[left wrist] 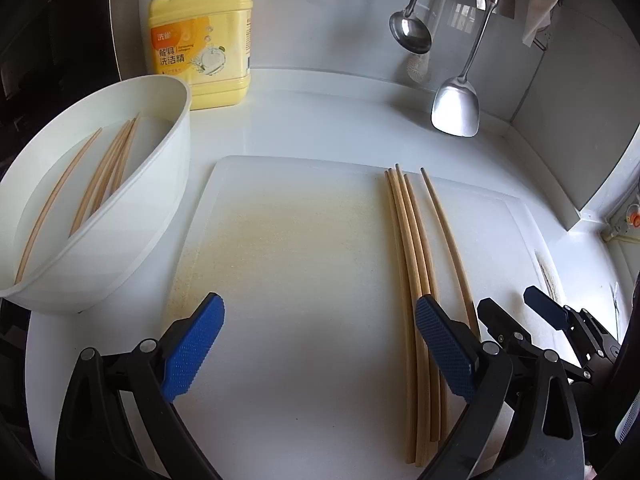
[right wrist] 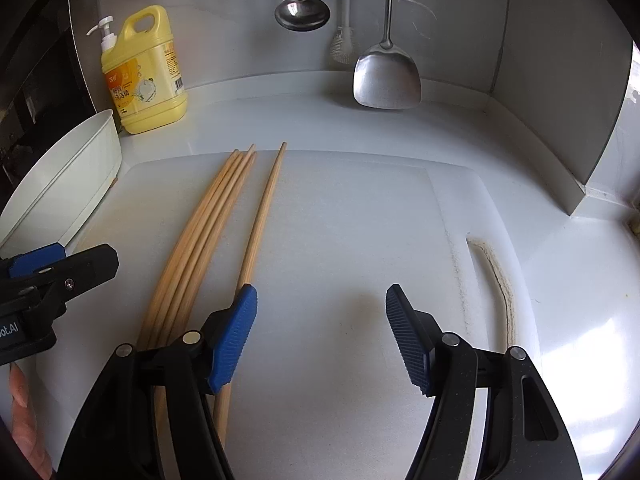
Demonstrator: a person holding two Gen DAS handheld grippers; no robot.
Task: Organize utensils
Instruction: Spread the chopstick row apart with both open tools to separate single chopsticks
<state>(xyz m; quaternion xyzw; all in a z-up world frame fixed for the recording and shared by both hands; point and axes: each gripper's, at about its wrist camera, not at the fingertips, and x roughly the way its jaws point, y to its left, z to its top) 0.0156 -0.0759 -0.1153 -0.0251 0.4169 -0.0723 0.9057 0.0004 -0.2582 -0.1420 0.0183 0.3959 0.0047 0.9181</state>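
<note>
Several wooden chopsticks (left wrist: 416,264) lie side by side on the right half of a white cutting board (left wrist: 288,240); they also show in the right wrist view (right wrist: 212,232), with one (right wrist: 262,216) lying slightly apart. More chopsticks (left wrist: 108,176) rest in water in a white tub (left wrist: 132,216). My left gripper (left wrist: 318,348) is open and empty over the board's front, its right finger beside the chopsticks. My right gripper (right wrist: 322,338) is open and empty over the board, its left finger (right wrist: 234,340) over the lone chopstick. The right gripper also shows in the left wrist view (left wrist: 516,310).
A yellow detergent bottle (left wrist: 202,36) stands behind the tub. A steel ladle (right wrist: 302,8) and spatula (right wrist: 386,80) hang on the back wall. A wall corner (right wrist: 592,168) closes the right side. The board's handle slot (right wrist: 496,276) is at its right edge.
</note>
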